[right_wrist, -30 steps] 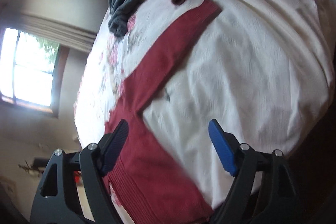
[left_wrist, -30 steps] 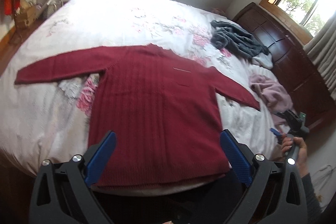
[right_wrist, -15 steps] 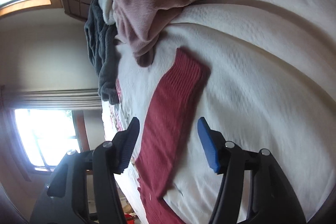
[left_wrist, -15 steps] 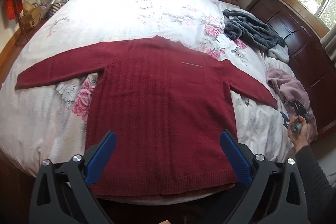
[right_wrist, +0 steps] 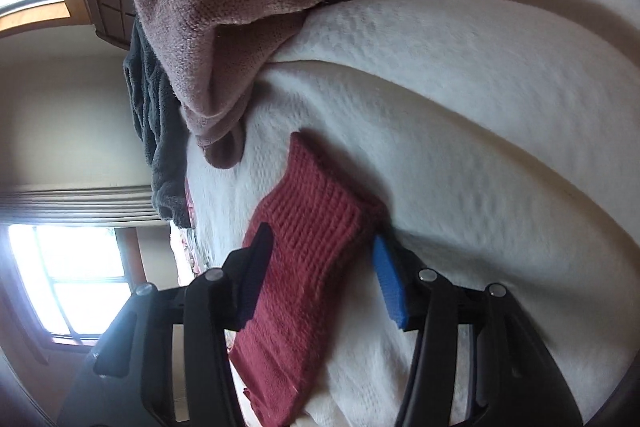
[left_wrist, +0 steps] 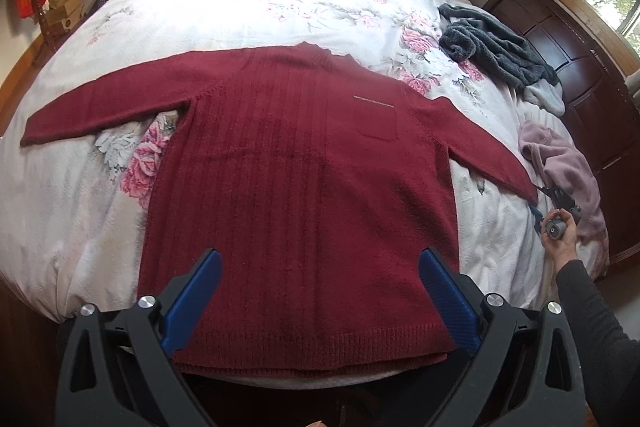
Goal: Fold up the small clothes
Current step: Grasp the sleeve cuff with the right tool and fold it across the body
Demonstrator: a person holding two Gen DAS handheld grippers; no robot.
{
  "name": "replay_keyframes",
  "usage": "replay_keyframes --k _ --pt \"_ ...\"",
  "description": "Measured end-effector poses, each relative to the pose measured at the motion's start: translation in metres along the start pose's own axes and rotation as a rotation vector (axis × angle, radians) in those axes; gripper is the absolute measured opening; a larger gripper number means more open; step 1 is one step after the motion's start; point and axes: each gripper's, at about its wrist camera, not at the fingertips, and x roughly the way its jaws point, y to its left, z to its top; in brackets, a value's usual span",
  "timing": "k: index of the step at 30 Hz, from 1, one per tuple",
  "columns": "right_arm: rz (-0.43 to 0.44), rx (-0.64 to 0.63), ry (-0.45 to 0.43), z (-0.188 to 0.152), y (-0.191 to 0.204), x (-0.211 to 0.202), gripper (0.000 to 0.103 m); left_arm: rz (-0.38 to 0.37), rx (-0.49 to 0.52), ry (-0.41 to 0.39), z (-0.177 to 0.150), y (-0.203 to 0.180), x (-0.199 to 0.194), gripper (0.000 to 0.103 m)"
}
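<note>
Sweater (left_wrist: 304, 187) is lying flat on bed (left_wrist: 72, 195). Right tool (right_wrist: 320, 279) is straddling its cuff (right_wrist: 316, 211), spread. Left tool (left_wrist: 320, 303) is hovering spread.

Two black-framed tools (left_wrist: 320, 301) (right_wrist: 320, 279) with blue ribbed pads (left_wrist: 192, 301), silver screws (left_wrist: 146, 301); dark sleeve (left_wrist: 596, 311).

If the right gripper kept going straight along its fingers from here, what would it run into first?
The right gripper is open, its fingers either side of the red sweater's sleeve cuff. Going straight on, it would probably meet that cuff and the white bedspread under it first. The mauve fleece garment lies further along, though depth is unclear.
</note>
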Motion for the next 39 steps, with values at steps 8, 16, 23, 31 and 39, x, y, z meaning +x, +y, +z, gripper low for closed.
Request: replay_keyframes --k 8,16,23,31,39 --pt "-0.021 -0.022 -0.021 0.001 0.006 0.011 0.018 0.013 -0.014 0.004 0.002 0.005 0.003 0.099" --pt "-0.007 -0.204 -0.072 -0.017 0.064 -0.019 0.014 -0.003 -0.051 -0.013 0.003 0.016 -0.006 0.099" --pt "0.047 -0.445 -0.121 -0.06 0.153 -0.069 0.013 -0.032 -0.09 -0.06 0.004 0.034 -0.025 0.099" --pt "0.107 -0.708 -0.121 -0.139 0.241 -0.11 0.014 -0.051 -0.108 -0.113 0.005 0.056 -0.044 0.099" --pt "0.138 -0.939 -0.077 -0.245 0.299 -0.106 0.014 -0.049 -0.144 -0.122 0.011 0.082 -0.05 0.099"
